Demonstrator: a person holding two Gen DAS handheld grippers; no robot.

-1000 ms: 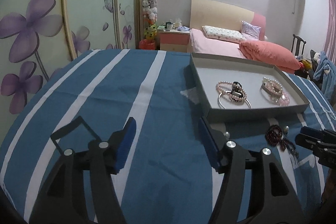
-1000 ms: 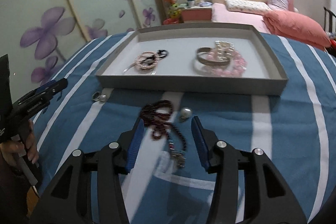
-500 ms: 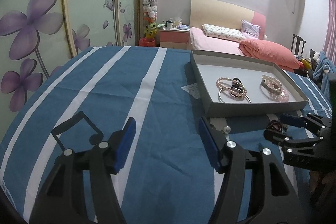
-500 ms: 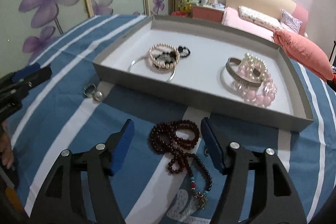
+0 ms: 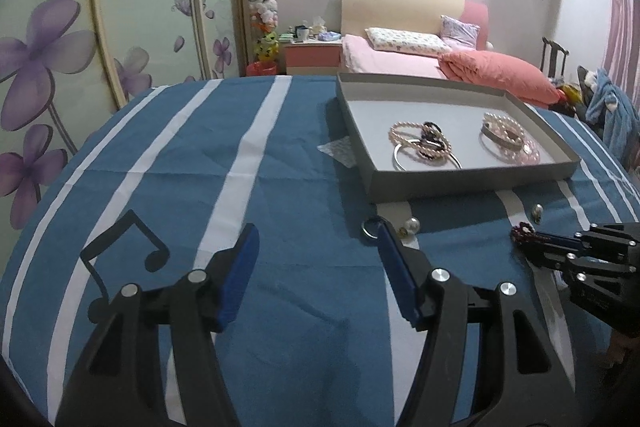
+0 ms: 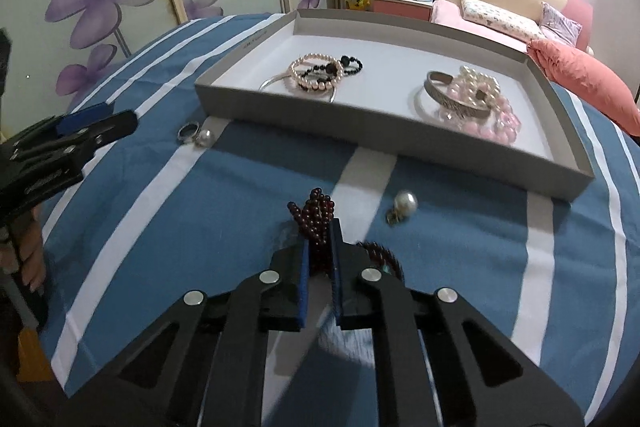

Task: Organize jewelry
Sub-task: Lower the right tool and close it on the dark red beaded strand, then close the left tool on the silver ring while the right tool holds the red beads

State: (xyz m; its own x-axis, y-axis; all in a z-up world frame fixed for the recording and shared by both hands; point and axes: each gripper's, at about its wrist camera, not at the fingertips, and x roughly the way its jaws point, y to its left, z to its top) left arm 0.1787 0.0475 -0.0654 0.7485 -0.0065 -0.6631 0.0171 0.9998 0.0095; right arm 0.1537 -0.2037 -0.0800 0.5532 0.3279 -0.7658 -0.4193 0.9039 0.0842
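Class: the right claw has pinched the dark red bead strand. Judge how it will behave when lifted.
The dark red bead strand probably hangs floppy: beads bunch above the right claw, more trail beside it. Round beads may slip from the pads. The tail could drag across the blue striped cloth.

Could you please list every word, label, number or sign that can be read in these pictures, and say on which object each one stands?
No text can be read as words.
Printing on the outer wall of the grey tray: too small and blurred to read.
Embossed marking on the left gripper body: blurred, unreadable.
Black music note printed on the blue striped cloth: a sign, not text.
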